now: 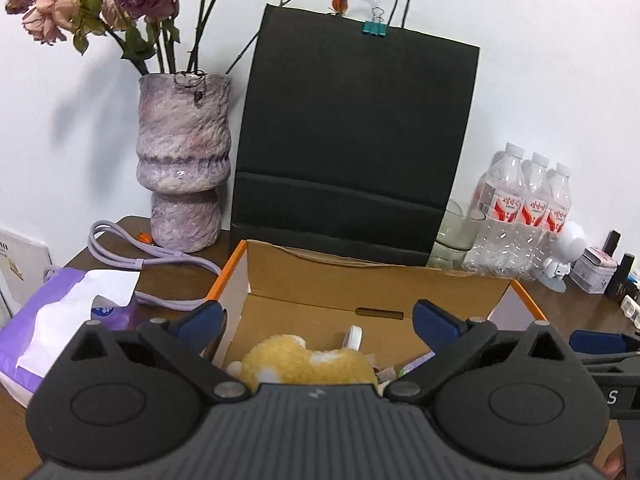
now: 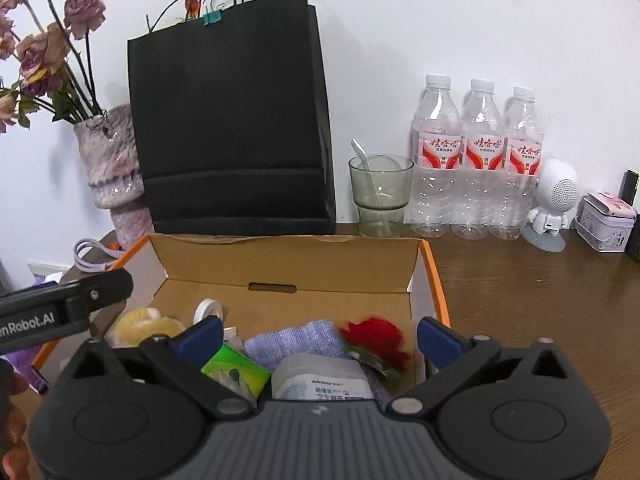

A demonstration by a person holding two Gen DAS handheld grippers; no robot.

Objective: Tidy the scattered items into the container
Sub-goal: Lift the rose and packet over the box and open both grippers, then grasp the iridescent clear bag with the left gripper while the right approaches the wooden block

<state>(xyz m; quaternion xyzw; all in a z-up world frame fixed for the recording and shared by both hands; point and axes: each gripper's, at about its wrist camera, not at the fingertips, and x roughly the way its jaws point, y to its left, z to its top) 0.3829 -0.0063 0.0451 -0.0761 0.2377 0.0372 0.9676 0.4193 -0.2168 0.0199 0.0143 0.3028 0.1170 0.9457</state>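
An open cardboard box with orange edges stands on the brown table, also seen as the box in the left wrist view. Inside lie a yellow plush toy, a white tape roll, a green packet, a lilac cloth, a red flower and a white labelled pack. My left gripper hangs open over the box's left half, nothing between its blue fingers. My right gripper is open above the box's right half, touching nothing.
A black paper bag stands behind the box, a purple vase with dried roses to its left. A glass, three water bottles, a white figurine and a tin line the wall. A lilac cable and purple packet lie left.
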